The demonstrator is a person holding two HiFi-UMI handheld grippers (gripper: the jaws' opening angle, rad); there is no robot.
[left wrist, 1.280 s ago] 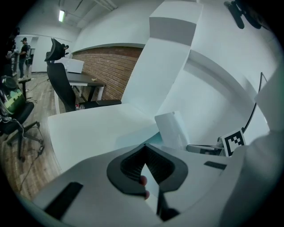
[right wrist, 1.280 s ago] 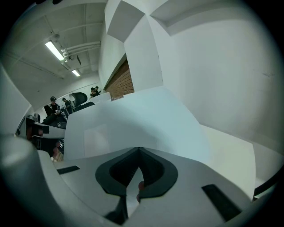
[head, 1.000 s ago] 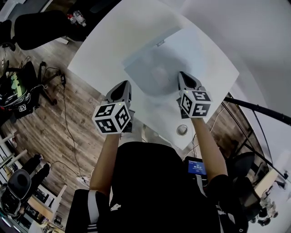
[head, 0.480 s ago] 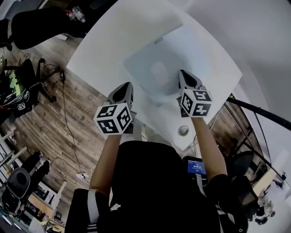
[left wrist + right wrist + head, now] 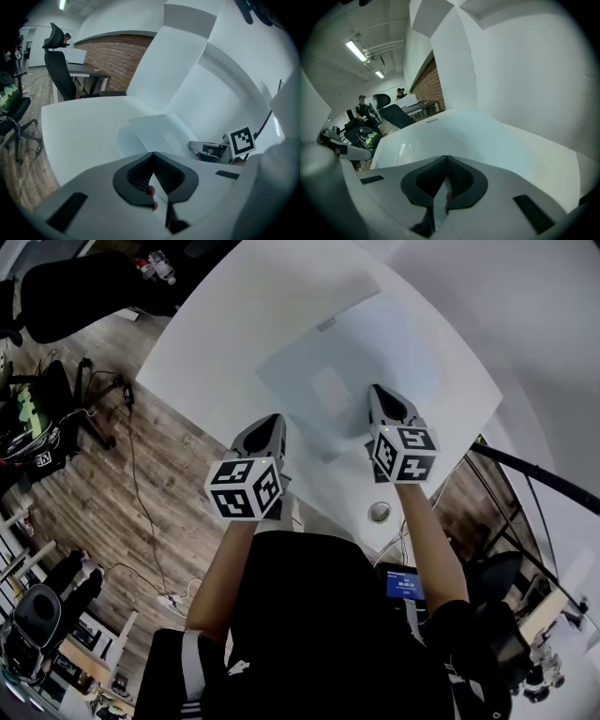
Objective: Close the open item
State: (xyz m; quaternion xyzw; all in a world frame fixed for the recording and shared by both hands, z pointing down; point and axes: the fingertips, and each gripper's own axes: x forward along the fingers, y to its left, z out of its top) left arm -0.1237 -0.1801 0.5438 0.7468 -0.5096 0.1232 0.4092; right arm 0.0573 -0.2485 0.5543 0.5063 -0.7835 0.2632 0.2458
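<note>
One item (image 5: 319, 371) beside left fingers (image 5: 265, 434), under right fingers (image 5: 385, 405).

Both arms were stretched forward from the torso, forearms bare. The left arm (image 5: 217, 568) was bent more, with the left gripper (image 5: 270, 423) nearer the body. The right arm (image 5: 427, 540) ran straighter, with the right gripper (image 5: 376, 393) further ahead. Each gripper's jaws met at the tips, with nothing between them.
</note>
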